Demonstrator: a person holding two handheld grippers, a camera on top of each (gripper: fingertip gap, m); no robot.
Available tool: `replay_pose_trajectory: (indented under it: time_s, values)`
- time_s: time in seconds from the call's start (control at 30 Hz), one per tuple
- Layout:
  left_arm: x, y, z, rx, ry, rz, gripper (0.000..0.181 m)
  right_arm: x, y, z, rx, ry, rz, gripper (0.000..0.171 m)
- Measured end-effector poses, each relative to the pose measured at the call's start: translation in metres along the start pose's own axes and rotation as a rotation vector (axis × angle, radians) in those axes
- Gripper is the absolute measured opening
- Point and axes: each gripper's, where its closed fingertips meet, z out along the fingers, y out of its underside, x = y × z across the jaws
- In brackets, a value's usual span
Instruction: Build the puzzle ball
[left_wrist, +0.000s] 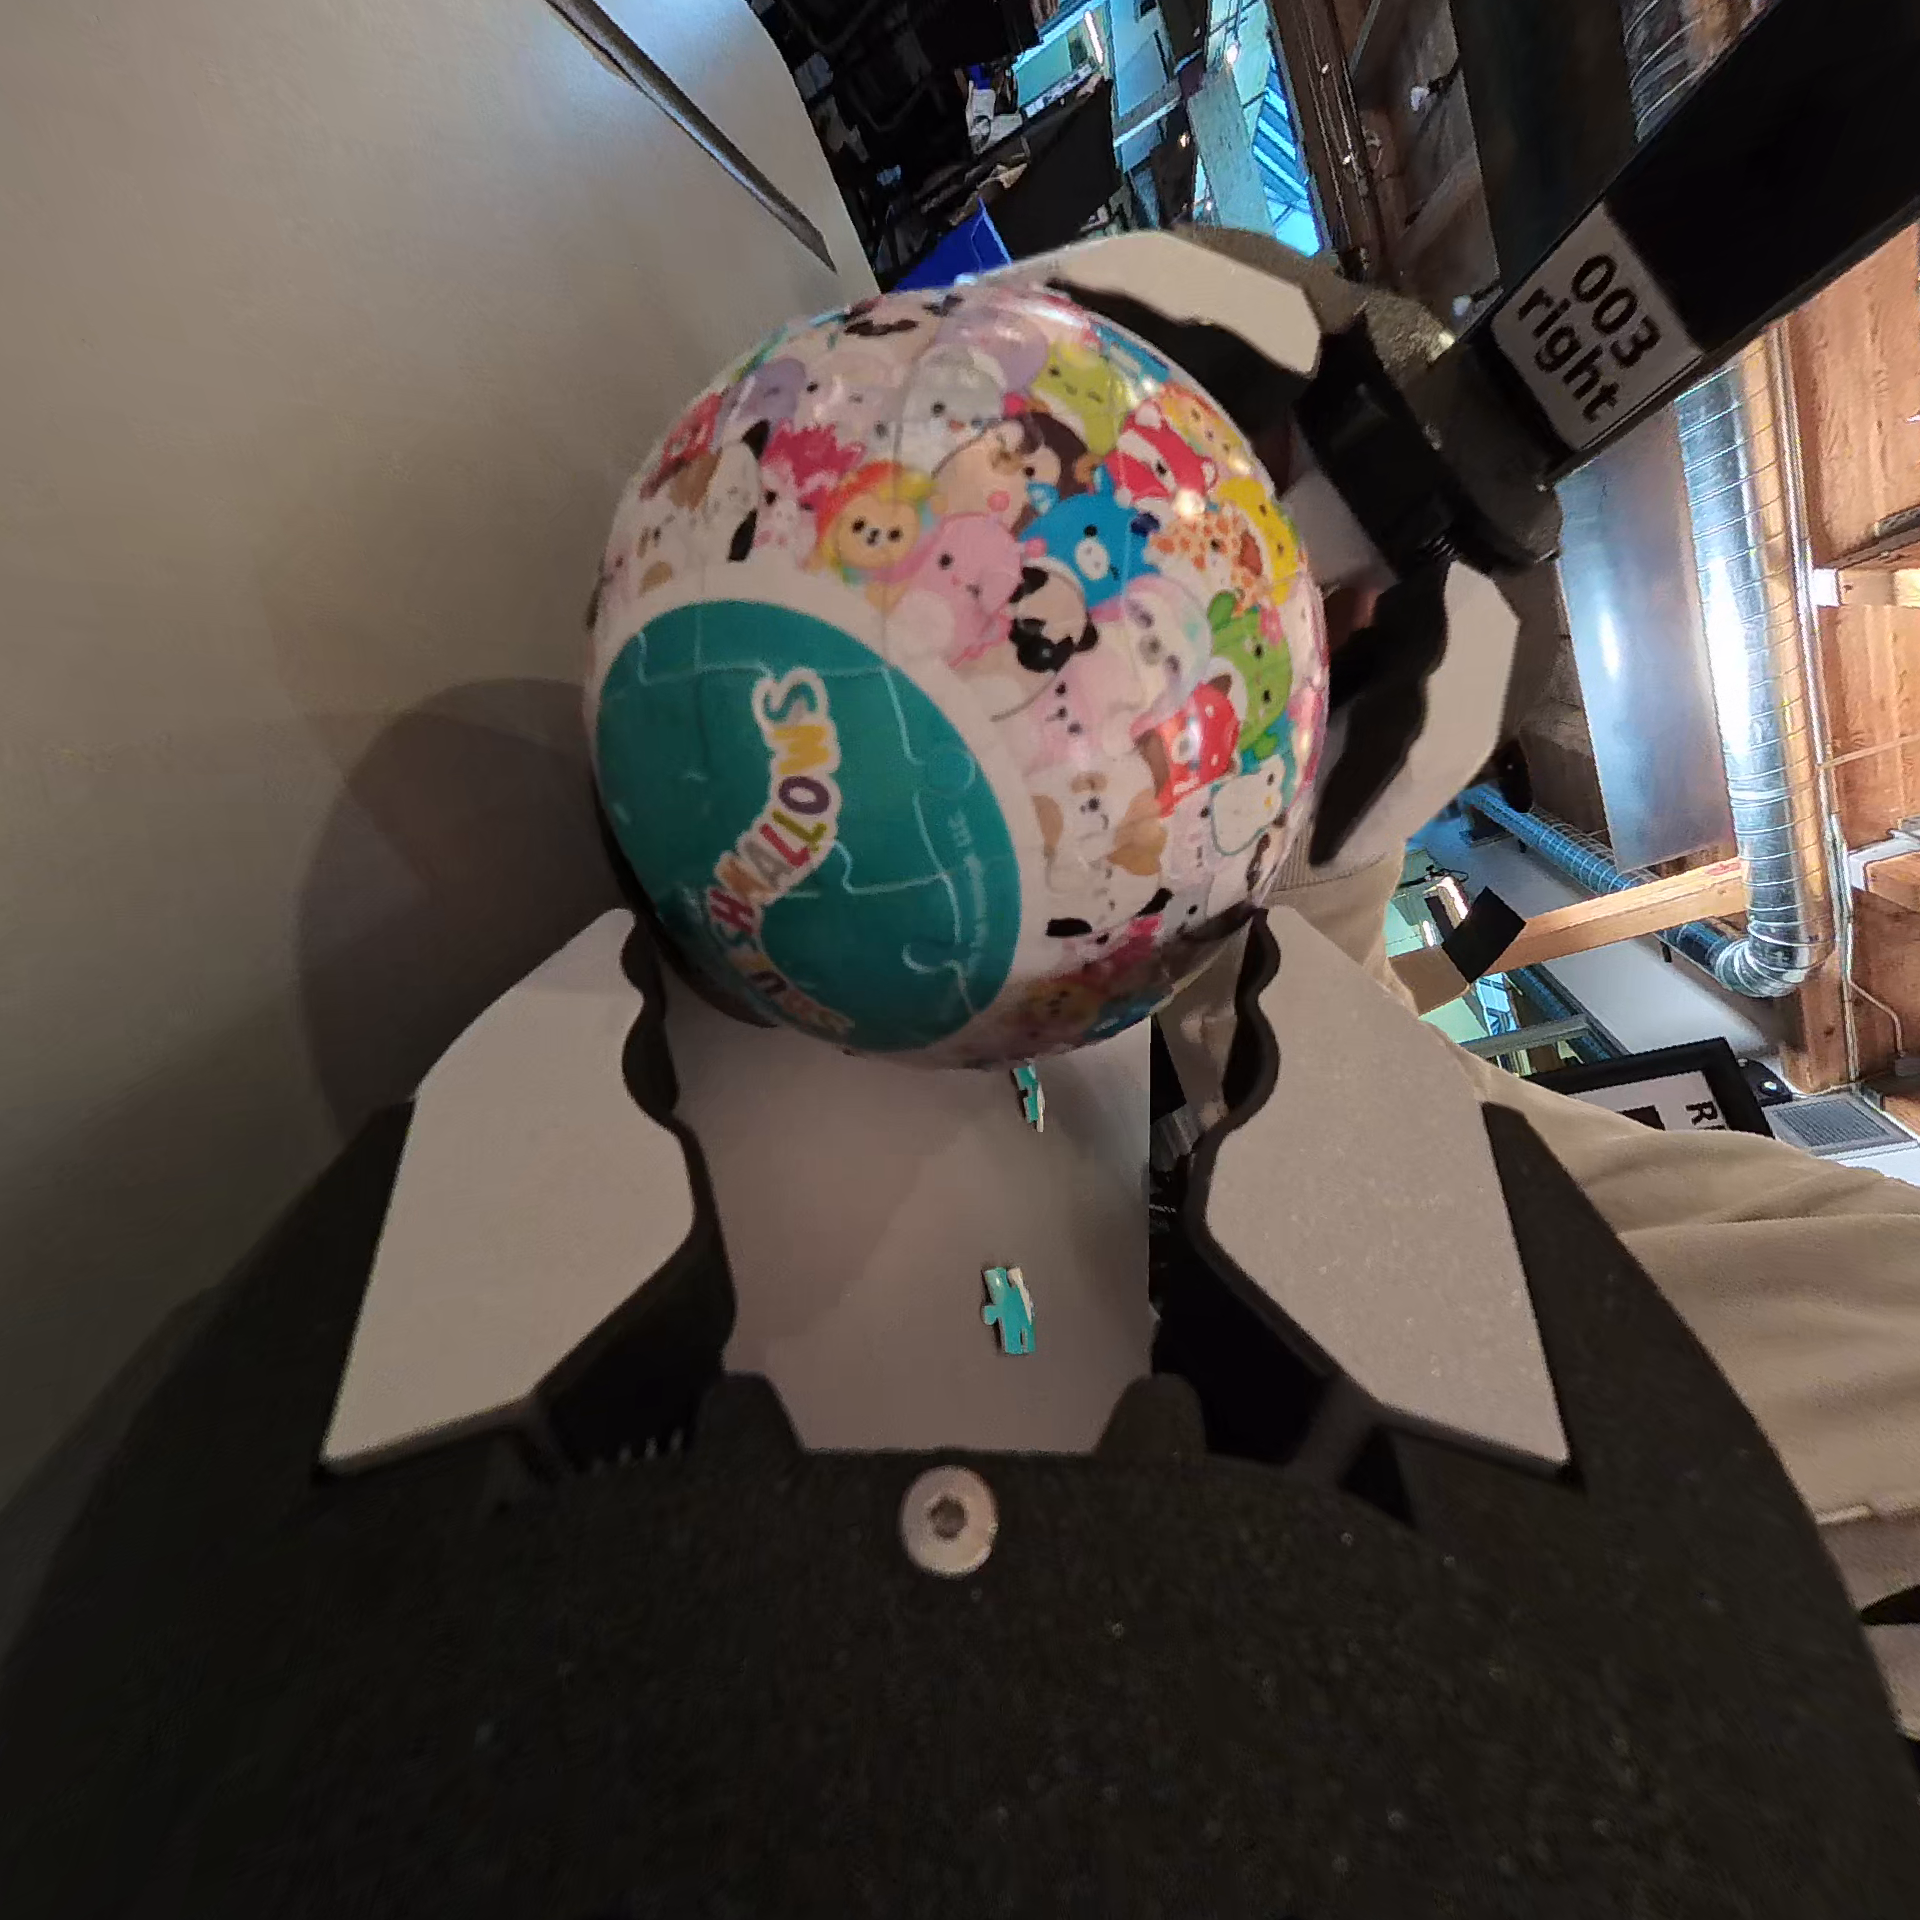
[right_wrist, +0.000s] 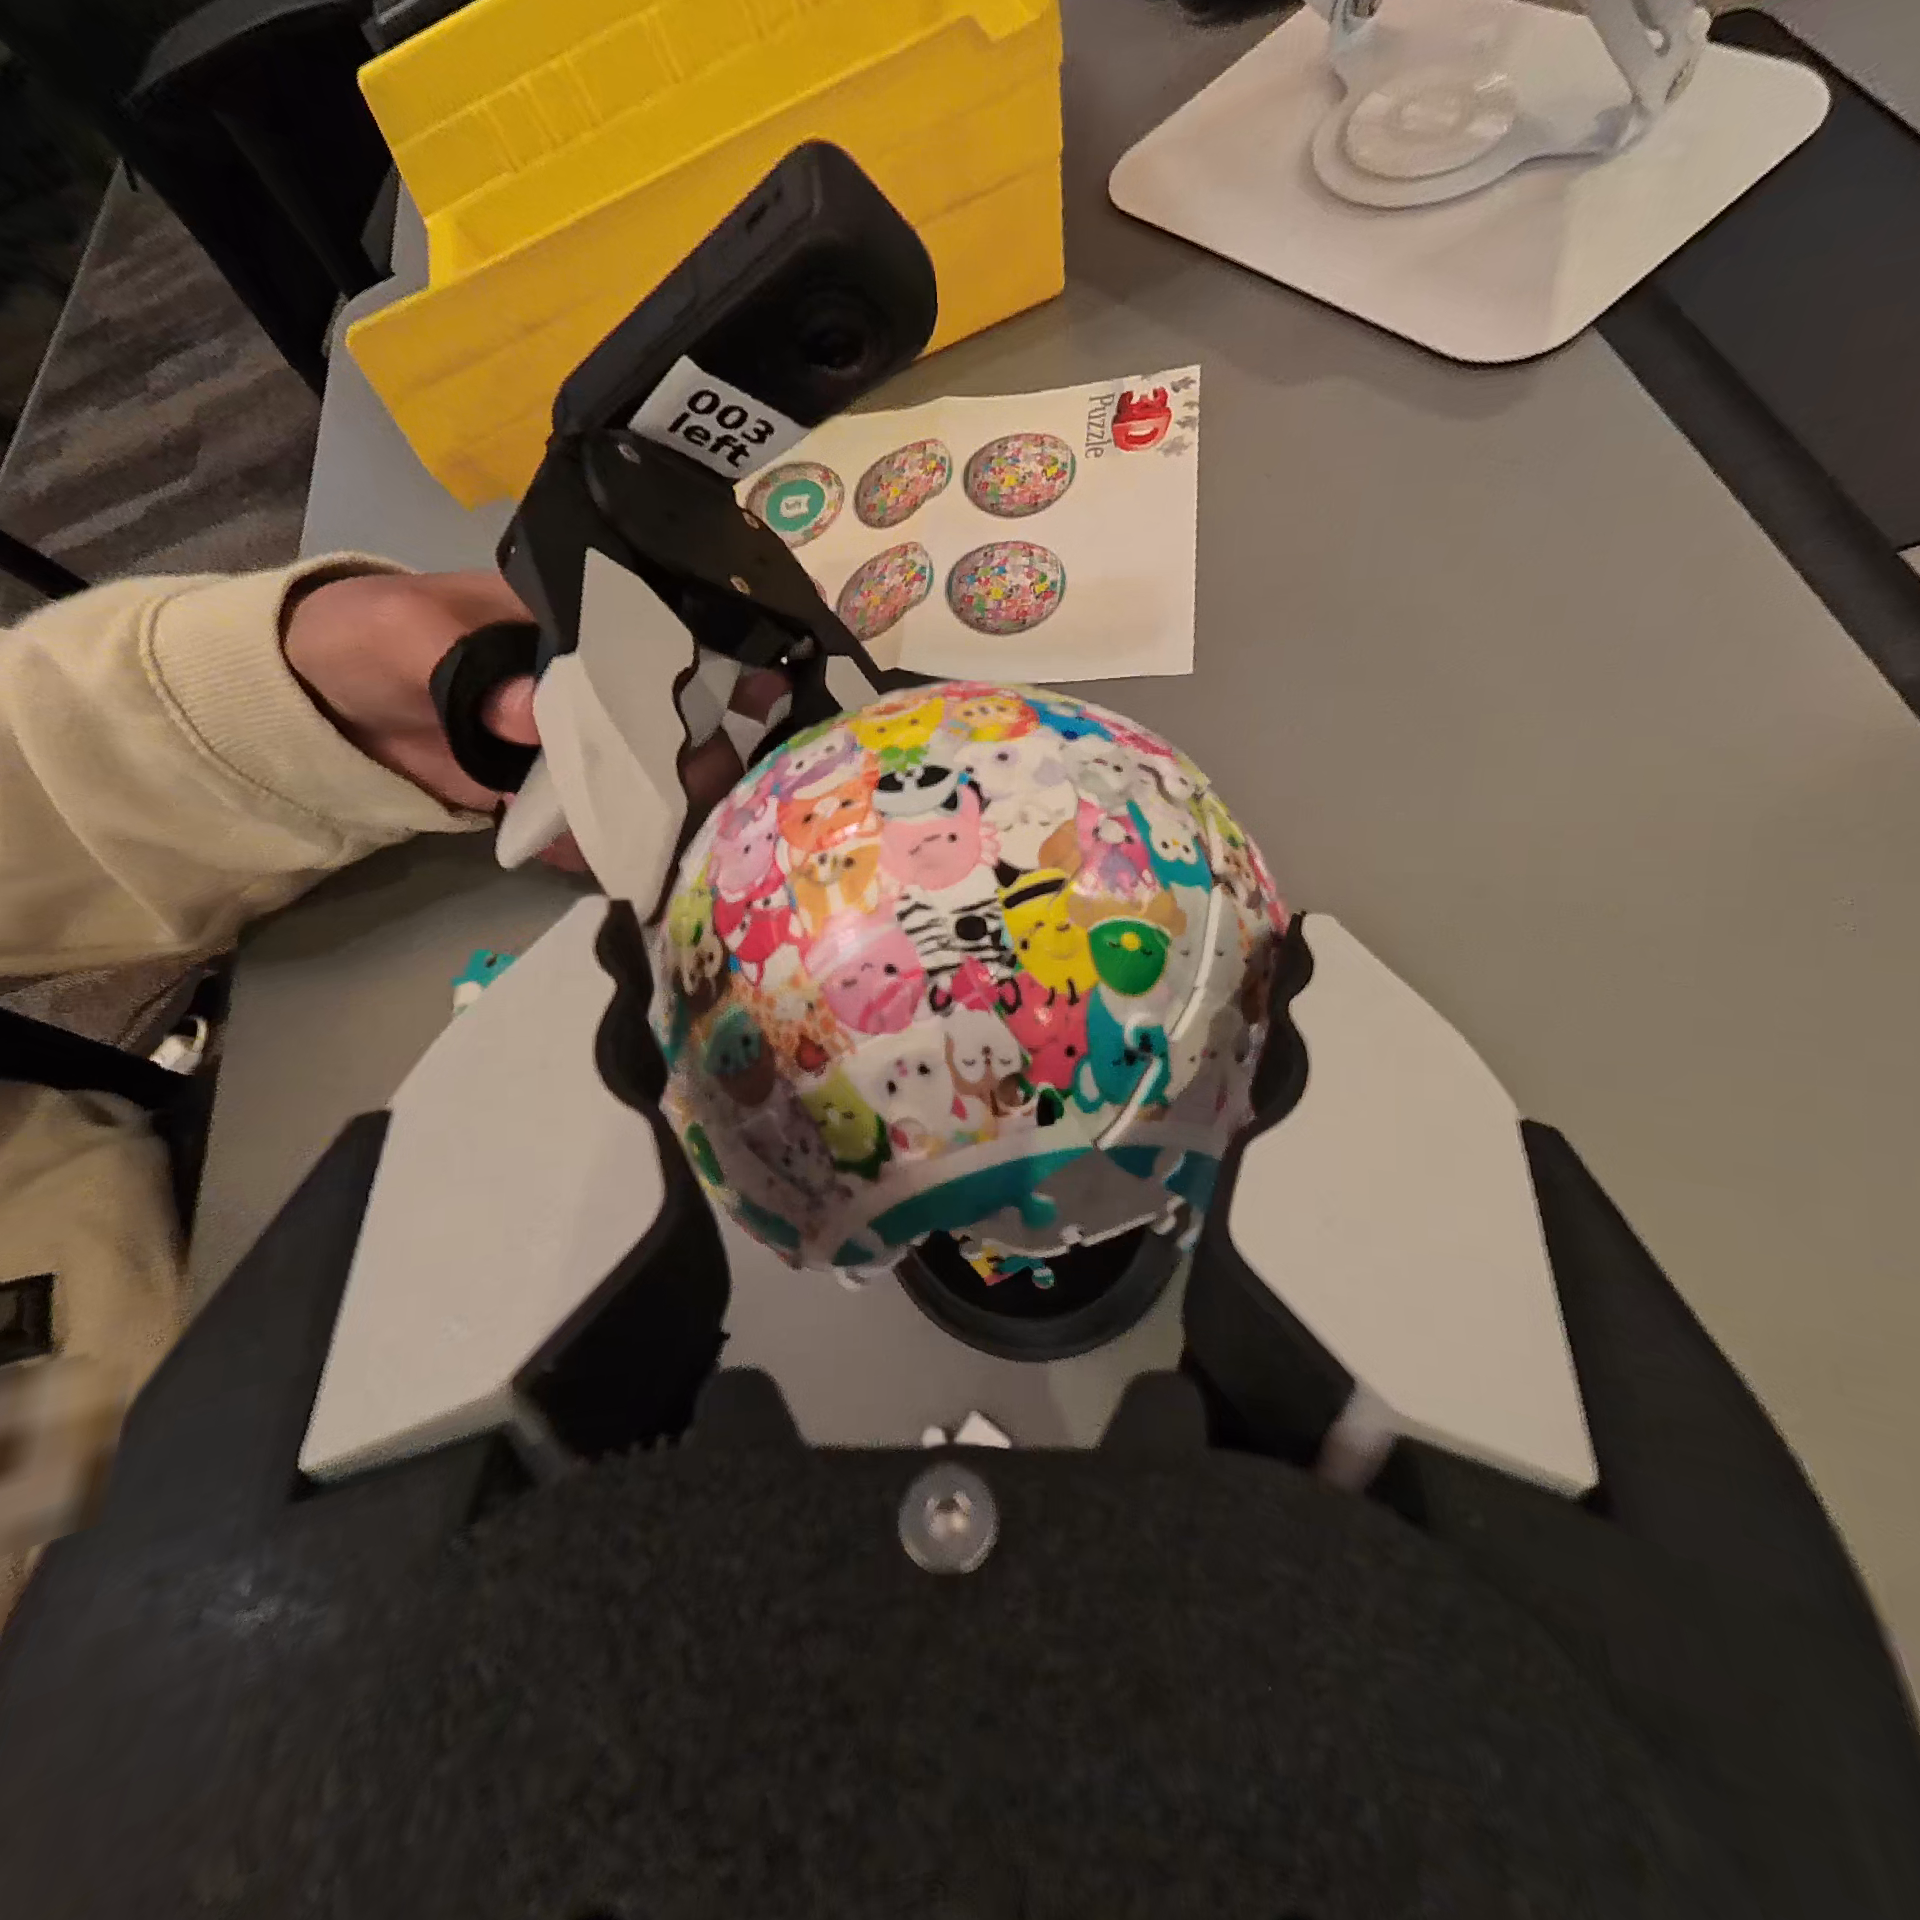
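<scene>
Grey table (right_wrist: 1455, 727) carries a yellow bin (right_wrist: 727, 187), an instruction sheet (right_wrist: 1039, 540) and loose teal pieces (left_wrist: 1008, 1311). Both grippers clasp the ball (right_wrist: 956, 966) with jaws spread wide: right gripper (right_wrist: 951, 997) around its sides, left gripper (left_wrist: 940, 997) at its teal, lettered end. Each gripper bears a white label.

1. The round, many-coloured cardboard puzzle ball (right_wrist: 961, 966) sits between the right gripper's (right_wrist: 951, 966) fingers, touching both.
2. The left gripper (right_wrist: 717, 831) meets the ball at its far left.
3. A black ring-shaped stand (right_wrist: 1049, 1314) lies on the grey table (right_wrist: 1507, 831) beneath the ball.
4. Beyond the ball lies a white printed paper sheet (right_wrist: 1049, 520); farther left stands a yellow plastic bin (right_wrist: 727, 187).
5. Two loose teal puzzle pieces (left_wrist: 1008, 1311) lie between the left gripper's fingers (left_wrist: 520, 1195).
</scene>
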Motion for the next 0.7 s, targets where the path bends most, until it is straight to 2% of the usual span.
replay_pose_trajectory:
  time_s: [0.2, 0.3, 0.5, 0.7]
  values:
    - [-0.001, -0.005, 0.0, 0.017, 0.025, -0.022, 0.098, 0.009, 0.006, -0.007, 0.056, -0.02, 0.059, 0.108]
    - [0.0, -0.002, 0.004, 0.003, 0.044, -0.028, 0.104, 0.007, 0.002, -0.005, 0.046, 0.006, 0.043, 0.106]
    - [0.001, 0.009, 0.017, -0.043, 0.092, -0.049, 0.105, 0.005, -0.003, 0.01, -0.108, 0.115, -0.09, 0.108]
    - [-0.001, 0.005, 0.0, -0.016, 0.07, -0.037, 0.096, 0.001, -0.009, 0.022, -0.181, 0.128, -0.106, 0.107]
